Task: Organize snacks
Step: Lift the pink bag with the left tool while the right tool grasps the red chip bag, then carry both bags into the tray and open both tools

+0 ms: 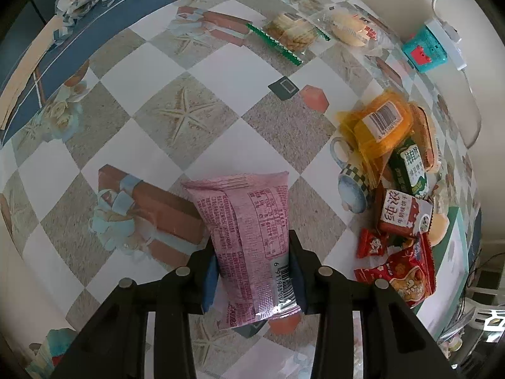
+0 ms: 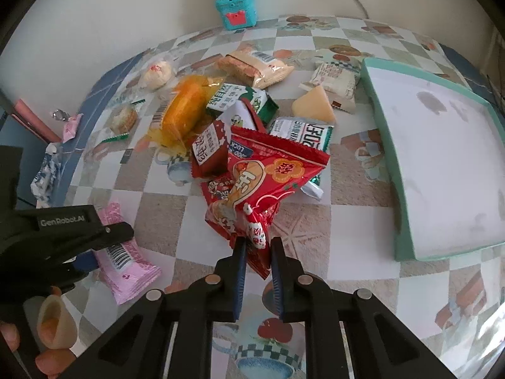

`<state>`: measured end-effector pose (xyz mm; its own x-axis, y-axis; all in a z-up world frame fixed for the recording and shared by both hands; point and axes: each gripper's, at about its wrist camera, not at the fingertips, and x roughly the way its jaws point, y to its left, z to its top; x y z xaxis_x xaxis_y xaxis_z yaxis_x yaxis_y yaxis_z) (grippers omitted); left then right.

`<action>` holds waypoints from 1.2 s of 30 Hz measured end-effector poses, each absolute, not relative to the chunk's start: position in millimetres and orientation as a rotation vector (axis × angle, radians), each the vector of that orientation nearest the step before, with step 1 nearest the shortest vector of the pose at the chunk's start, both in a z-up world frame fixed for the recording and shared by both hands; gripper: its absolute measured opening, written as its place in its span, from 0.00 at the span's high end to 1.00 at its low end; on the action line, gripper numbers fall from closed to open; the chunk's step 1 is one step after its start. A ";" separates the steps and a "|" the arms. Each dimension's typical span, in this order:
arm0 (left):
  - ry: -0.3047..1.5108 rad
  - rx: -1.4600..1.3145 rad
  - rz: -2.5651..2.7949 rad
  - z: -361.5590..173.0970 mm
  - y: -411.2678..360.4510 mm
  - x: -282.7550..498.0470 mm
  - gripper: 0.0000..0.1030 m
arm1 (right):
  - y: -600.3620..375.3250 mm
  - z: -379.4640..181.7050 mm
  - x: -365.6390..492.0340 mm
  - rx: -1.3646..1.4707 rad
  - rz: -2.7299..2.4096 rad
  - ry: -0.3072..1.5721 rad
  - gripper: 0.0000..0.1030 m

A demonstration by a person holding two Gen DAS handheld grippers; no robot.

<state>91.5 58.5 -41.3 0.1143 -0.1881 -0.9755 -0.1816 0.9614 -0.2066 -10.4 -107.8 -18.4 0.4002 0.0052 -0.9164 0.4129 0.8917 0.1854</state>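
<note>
**Both grippers clamped on snack packets over the table**

The table (image 2: 363, 186) carried a checked cloth with printed pictures. A shallow green tray (image 2: 383, 145) with a white bottom lay near its right edge. In the middle of the table was a snack pile (image 2: 240, 117): an orange packet (image 2: 186, 107), a green carton (image 2: 249, 98) and a red carton (image 2: 210, 150) lay there, touching one another. A teal box (image 2: 236, 9) stood at the far edge, against the wall.

The left gripper (image 1: 254, 262) was closed on a pink packet (image 1: 249, 221), with the barcode side facing the camera; the packet was held above the cloth, left of the pile. The right gripper (image 2: 256, 252) was closed on the lower corner of a red bag (image 2: 265, 173), and the upper part of this bag leaned against the pile. A small cracker pack (image 1: 288, 33) with green ends lay apart, toward the far edge.
</note>
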 end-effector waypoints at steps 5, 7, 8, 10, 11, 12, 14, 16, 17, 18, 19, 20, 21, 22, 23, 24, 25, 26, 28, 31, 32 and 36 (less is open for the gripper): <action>1.472 -0.309 -0.003 -38.5 61.6 87.2 0.61 | -113.8 -19.2 -15.3 0.457 -0.277 1.149 0.85; 1.473 -0.313 -0.001 -34.2 68.8 85.0 0.61 | -117.9 -21.0 -17.5 0.481 -0.286 1.155 0.85; 1.469 -0.317 -0.004 -31.1 70.0 83.8 0.61 | -120.4 -21.0 -19.8 0.499 -0.287 1.153 0.85; 1.455 -0.326 -0.011 -24.5 73.6 83.3 0.61 | -123.6 -17.3 -24.0 0.525 -0.284 1.141 0.86; 1.446 -0.328 -0.017 -20.5 74.4 81.9 0.61 | -124.7 -13.4 -26.0 0.530 -0.285 1.131 0.87; 1.438 -0.329 -0.024 -14.2 77.7 82.1 0.61 | -125.8 -7.5 -28.7 0.532 -0.287 1.114 0.88; 1.424 -0.332 -0.036 -7.8 79.0 80.1 0.61 | -128.3 1.7 -32.8 0.541 -0.295 1.087 0.90; 1.409 -0.332 -0.046 -0.7 81.1 77.9 0.61 | -130.3 9.0 -36.1 0.546 -0.298 1.071 0.90; 1.402 -0.330 -0.049 2.7 81.3 76.6 0.61 | -130.8 12.2 -37.6 0.545 -0.298 1.064 0.90; 1.395 -0.329 -0.053 6.8 83.2 74.5 0.61 | -131.6 14.7 -39.3 0.545 -0.298 1.058 0.91; 1.387 -0.328 -0.057 9.0 82.7 73.8 0.61 | -132.5 16.8 -40.6 0.549 -0.299 1.052 0.91; 1.381 -0.324 -0.061 12.0 81.4 73.2 0.61 | -133.2 19.8 -42.2 0.554 -0.298 1.042 0.91; 1.375 -0.318 -0.067 14.6 80.7 71.7 0.61 | -134.0 22.0 -43.3 0.555 -0.296 1.037 0.91; 1.367 -0.311 -0.073 17.7 78.9 70.3 0.61 | -134.6 24.8 -43.9 0.556 -0.294 1.032 0.91; 1.363 -0.307 -0.075 18.7 77.2 70.2 0.61 | -135.2 28.0 -44.6 0.554 -0.293 1.021 0.91; 1.359 -0.303 -0.078 20.9 76.4 69.2 0.61 | -135.4 30.3 -44.8 0.552 -0.291 1.013 0.92; 1.354 -0.301 -0.081 22.0 75.1 68.9 0.61 | -136.0 32.7 -46.2 0.552 -0.289 1.008 0.92; 1.349 -0.298 -0.081 22.1 72.9 69.4 0.61 | -136.1 34.6 -46.7 0.549 -0.286 1.001 0.92; 1.344 -0.290 -0.082 23.2 70.9 68.0 0.61 | -137.3 35.8 -48.4 0.550 -0.284 0.995 0.92; 1.338 -0.288 -0.097 27.1 68.0 66.2 0.61 | -139.6 39.8 -50.1 0.557 -0.284 0.981 0.92; 1.329 -0.281 -0.100 29.6 67.1 64.9 0.61 | -140.1 42.3 -51.0 0.557 -0.282 0.973 0.92; 1.307 -0.270 -0.125 36.5 58.6 62.1 0.61 | -143.0 56.6 -56.0 0.557 -0.277 0.927 0.92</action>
